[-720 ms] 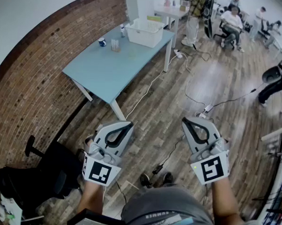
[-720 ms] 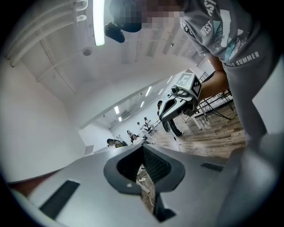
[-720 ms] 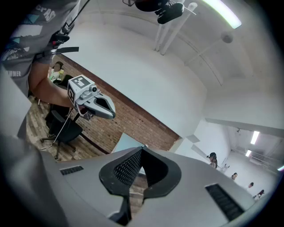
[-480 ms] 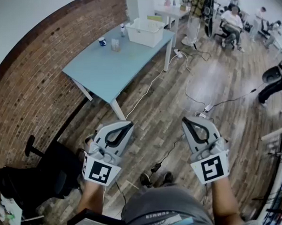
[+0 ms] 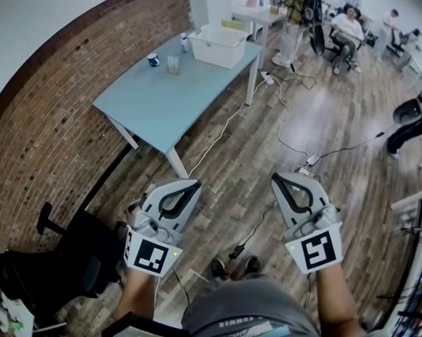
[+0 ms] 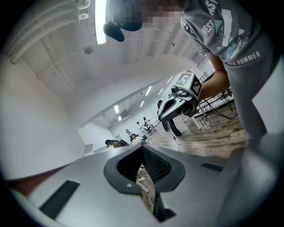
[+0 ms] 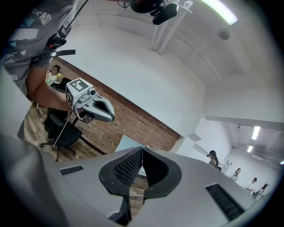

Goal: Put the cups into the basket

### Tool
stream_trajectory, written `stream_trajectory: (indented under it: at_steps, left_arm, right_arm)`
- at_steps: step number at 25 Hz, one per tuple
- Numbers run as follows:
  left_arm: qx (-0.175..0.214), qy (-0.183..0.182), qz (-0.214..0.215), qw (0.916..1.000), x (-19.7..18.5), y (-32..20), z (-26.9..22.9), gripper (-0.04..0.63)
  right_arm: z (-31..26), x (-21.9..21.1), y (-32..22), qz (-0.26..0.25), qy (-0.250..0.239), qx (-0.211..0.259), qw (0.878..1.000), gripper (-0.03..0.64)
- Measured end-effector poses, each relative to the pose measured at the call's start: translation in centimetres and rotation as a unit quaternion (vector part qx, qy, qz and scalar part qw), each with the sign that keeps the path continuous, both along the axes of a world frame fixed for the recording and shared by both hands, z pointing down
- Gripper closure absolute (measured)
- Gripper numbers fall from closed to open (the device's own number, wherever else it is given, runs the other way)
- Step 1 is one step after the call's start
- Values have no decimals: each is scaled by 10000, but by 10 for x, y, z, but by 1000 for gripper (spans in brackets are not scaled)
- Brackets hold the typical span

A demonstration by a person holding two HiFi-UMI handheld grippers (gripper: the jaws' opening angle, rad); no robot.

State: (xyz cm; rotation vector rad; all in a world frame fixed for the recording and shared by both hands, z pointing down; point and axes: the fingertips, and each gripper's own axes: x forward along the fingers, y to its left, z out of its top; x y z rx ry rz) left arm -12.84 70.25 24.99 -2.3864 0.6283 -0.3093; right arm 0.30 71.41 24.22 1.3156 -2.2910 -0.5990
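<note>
A white basket [image 5: 218, 46] stands at the far end of a light blue table [image 5: 165, 103] in the head view. A small blue and white cup [image 5: 153, 60] and a clear cup [image 5: 173, 65] sit on the table left of the basket. My left gripper [image 5: 194, 186] is shut and empty, held over the wooden floor well short of the table. My right gripper [image 5: 276, 179] is also shut and empty, level with the left. In the left gripper view the jaws [image 6: 143, 146] touch at their tips; in the right gripper view the tips [image 7: 142, 148] meet too.
A brick wall [image 5: 52, 122] runs along the left. A black office chair [image 5: 60, 262] sits at lower left. Cables and a power strip [image 5: 310, 162] lie on the wooden floor. People sit at desks in the far right corner [image 5: 350, 27].
The view has shifted very slightly; both grippers stay shut and hold nearly the same place.
</note>
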Motion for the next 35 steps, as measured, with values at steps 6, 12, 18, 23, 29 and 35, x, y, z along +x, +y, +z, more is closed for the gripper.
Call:
stream_trajectory:
  at_steps: [6, 12, 18, 23, 29, 35]
  left_arm:
    - [-63, 47, 36, 10000, -8, -10, 1, 594]
    - [-27, 72, 102, 9999, -23, -24, -2, 594]
    - [0, 49, 178, 9998, -25, -31, -5, 594]
    - [-36, 92, 217, 9997, -25, -44, -8, 594]
    - [-158, 20, 141, 9998, -7, -70, 1, 594]
    - [-259, -128, -16, 9996, 20, -104, 11, 594]
  right_arm:
    - [-1, -12, -11, 0, 0, 34, 10000, 604]
    - [-3, -27, -24, 73, -29, 63, 9999, 604]
    - [-3, -33, -32, 125, 15, 93, 9999, 604]
    - [-6, -33, -43, 155, 93, 77, 9998, 604]
    - [1, -16, -69, 83, 37, -14, 10000, 604]
    - [12, 8, -108, -60, -31, -127, 9999, 604]
